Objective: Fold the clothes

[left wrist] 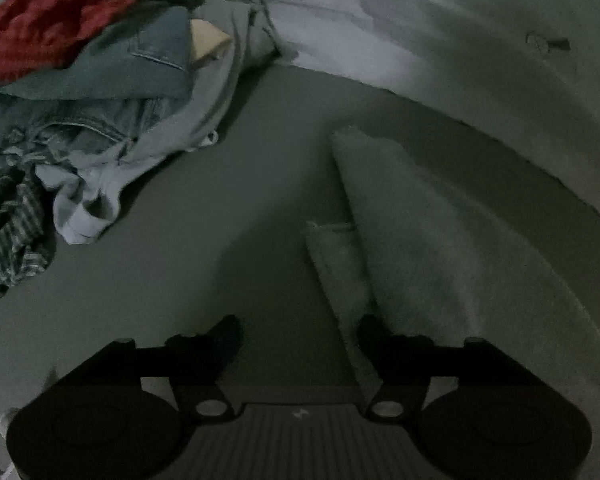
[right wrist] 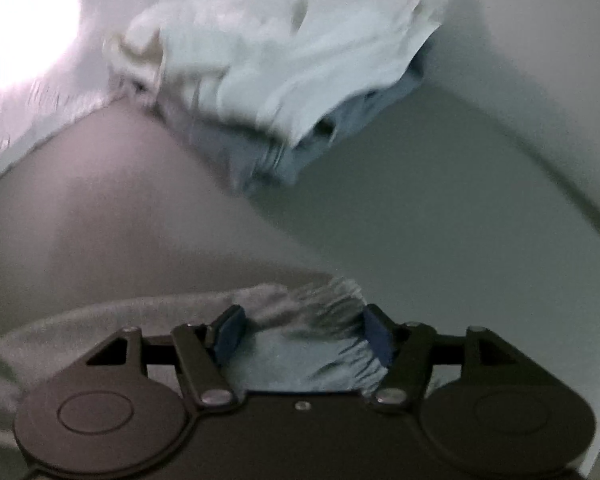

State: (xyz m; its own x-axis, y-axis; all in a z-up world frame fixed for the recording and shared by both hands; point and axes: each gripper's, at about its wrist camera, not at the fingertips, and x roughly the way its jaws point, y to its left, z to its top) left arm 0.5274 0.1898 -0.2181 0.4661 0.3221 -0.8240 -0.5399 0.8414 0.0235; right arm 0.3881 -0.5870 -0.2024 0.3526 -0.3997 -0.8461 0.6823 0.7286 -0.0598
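Through my left camera I see my left gripper with its two dark fingers spread apart and nothing between them, hovering over a dull grey-green surface. A grey towel, folded into a long strip, lies from about 12 o'clock of the fingers down to 3 o'clock, its near edge touching the right finger. At 10 o'clock sits a heap of unfolded clothes: a red garment on top, blue jeans under it, a pale grey top spilling toward me, and a striped shirt at 9 o'clock. Through my right camera, which is blurred, my right gripper has its blue-padded fingers apart with the fringed edge of a grey cloth lying between them; I cannot tell whether the pads press on it. At 12 o'clock, well apart, a stack of folded clothes rests against a pale wall, white pieces above blue ones.
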